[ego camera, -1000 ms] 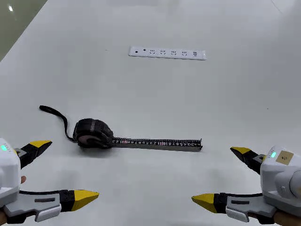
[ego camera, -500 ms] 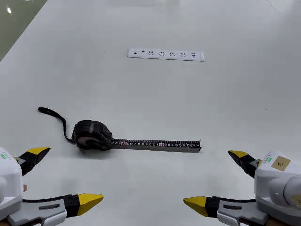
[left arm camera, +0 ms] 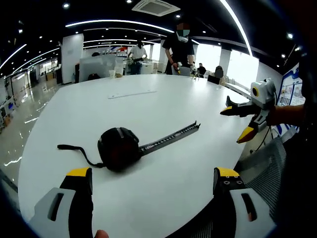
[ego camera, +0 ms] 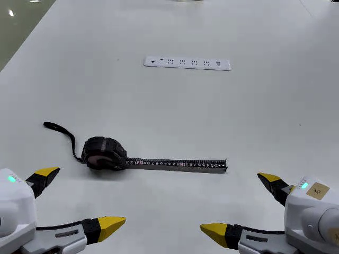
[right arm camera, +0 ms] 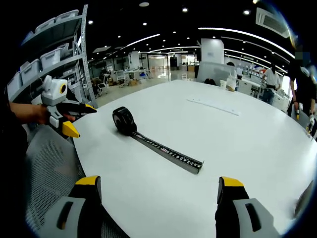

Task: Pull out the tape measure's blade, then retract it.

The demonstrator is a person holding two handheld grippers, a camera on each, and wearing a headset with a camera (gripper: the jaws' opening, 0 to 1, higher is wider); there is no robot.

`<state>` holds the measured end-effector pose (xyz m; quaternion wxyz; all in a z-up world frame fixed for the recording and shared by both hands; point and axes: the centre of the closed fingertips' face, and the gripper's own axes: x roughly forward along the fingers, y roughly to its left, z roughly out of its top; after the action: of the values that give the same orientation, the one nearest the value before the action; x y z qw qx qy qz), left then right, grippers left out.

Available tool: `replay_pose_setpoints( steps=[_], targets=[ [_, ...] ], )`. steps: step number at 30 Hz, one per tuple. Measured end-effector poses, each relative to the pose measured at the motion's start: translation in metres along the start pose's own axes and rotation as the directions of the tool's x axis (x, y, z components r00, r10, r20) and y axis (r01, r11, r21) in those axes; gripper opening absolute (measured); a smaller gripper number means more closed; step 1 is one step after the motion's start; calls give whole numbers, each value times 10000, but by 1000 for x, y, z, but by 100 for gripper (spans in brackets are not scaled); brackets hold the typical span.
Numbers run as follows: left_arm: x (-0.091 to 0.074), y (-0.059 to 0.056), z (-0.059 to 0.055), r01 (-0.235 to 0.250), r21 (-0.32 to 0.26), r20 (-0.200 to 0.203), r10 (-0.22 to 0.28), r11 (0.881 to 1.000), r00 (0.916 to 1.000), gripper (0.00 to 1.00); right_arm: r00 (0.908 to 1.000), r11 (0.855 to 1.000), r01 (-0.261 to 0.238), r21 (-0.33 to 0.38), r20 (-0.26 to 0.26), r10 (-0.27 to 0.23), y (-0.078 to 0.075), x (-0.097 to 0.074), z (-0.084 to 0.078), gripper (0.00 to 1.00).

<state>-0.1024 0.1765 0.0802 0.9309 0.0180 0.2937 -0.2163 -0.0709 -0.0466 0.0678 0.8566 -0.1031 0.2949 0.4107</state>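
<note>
A black tape measure [ego camera: 104, 153] lies on the white table [ego camera: 175, 106], its blade [ego camera: 177, 164] drawn out to the right and its wrist strap [ego camera: 62, 134] trailing left. In the left gripper view the tape measure [left arm camera: 118, 147] sits ahead of the open jaws, with the blade [left arm camera: 171, 137] running away to the right. In the right gripper view the case [right arm camera: 124, 120] lies far ahead and the blade's hook end [right arm camera: 197, 166] is nearer. My left gripper [ego camera: 79, 198] stands open at the bottom left, apart from the case. My right gripper [ego camera: 241, 203] stands open at the bottom right, below the blade's end.
A white power strip [ego camera: 187, 62] lies flat at the back of the table. People stand beyond the table's far edge [left arm camera: 180, 42]. Shelving with bins [right arm camera: 49, 44] stands off the table's side. The near table edge runs just below both grippers.
Both grippers have edged slightly inward along the bottom of the head view. The tape measure and its blade lie where they were.
</note>
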Motion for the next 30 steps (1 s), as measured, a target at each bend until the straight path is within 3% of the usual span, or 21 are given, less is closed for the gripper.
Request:
replay_pose_setpoints(
  steps=[7,13,17,26,30],
  targets=[
    [-2,-1,0,-517,-164,-176,514,9985,9985,99,9998,9994,199,267,83,-201,4,-1,4,98],
    [-5,-4,5,-899,-641,-1,900,9939,9959,99,9979,9949,607,805,193,-624,3,-4,12,98],
    [-4,-8,6,-1097,-615,-15,1098,9921,9940,99,9963,9929,774,902,291,-803,4,-5,17,99],
    [-5,-6,9,-1656,-678,-219,1645,9839,9861,99,9961,9901,832,1127,198,-860,10,-8,20,99],
    [-5,-9,11,-1686,-715,-179,1678,9831,9857,99,9963,9895,801,1205,205,-831,14,-7,22,99]
  ],
)
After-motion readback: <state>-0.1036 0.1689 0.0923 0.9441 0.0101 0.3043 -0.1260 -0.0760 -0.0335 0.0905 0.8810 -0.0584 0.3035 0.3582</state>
